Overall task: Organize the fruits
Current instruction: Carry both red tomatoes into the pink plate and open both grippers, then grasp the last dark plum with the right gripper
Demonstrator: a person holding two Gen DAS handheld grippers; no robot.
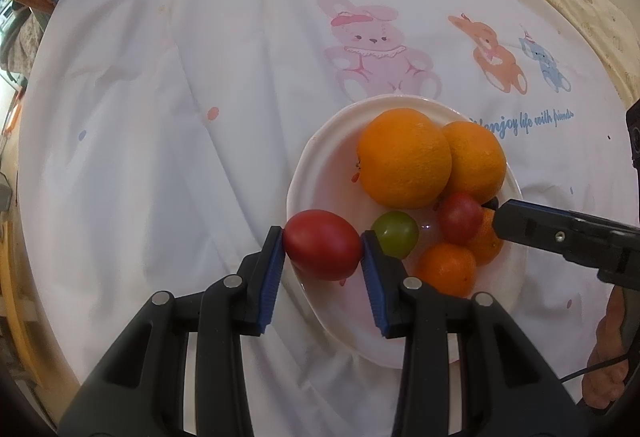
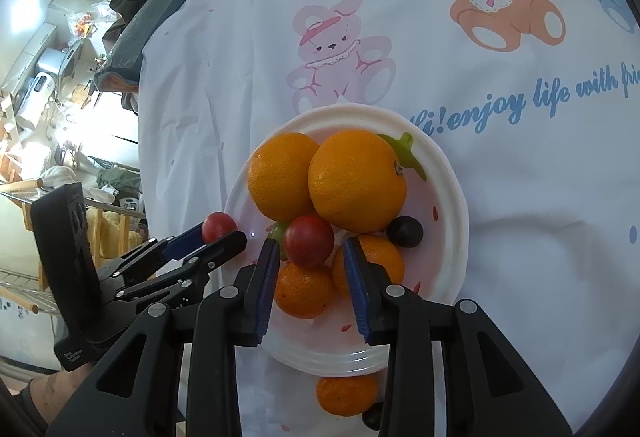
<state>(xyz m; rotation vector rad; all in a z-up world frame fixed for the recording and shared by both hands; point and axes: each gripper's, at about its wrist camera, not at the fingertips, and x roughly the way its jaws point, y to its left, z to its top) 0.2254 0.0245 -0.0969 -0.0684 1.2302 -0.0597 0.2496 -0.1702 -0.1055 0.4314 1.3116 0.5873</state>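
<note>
A white plate [image 1: 320,141] on the printed cloth holds two large oranges [image 1: 404,157], two small mandarins [image 1: 446,269], a green fruit [image 1: 395,234] and a small red fruit [image 1: 459,217]. My left gripper [image 1: 323,243] is shut on a larger red fruit [image 1: 322,243] over the plate's left rim; it shows in the right wrist view [image 2: 218,226]. My right gripper [image 2: 311,249] is open over the plate [image 2: 448,173], its fingers either side of the small red fruit [image 2: 309,240] and above the mandarins [image 2: 304,291]. A dark plum [image 2: 404,231] lies beside them.
A mandarin [image 2: 346,395] and a dark fruit [image 2: 371,415] lie on the cloth in front of the plate. The white cloth [image 1: 160,117] with bear prints covers the table. A cluttered room lies beyond the table's left edge [image 2: 60,97].
</note>
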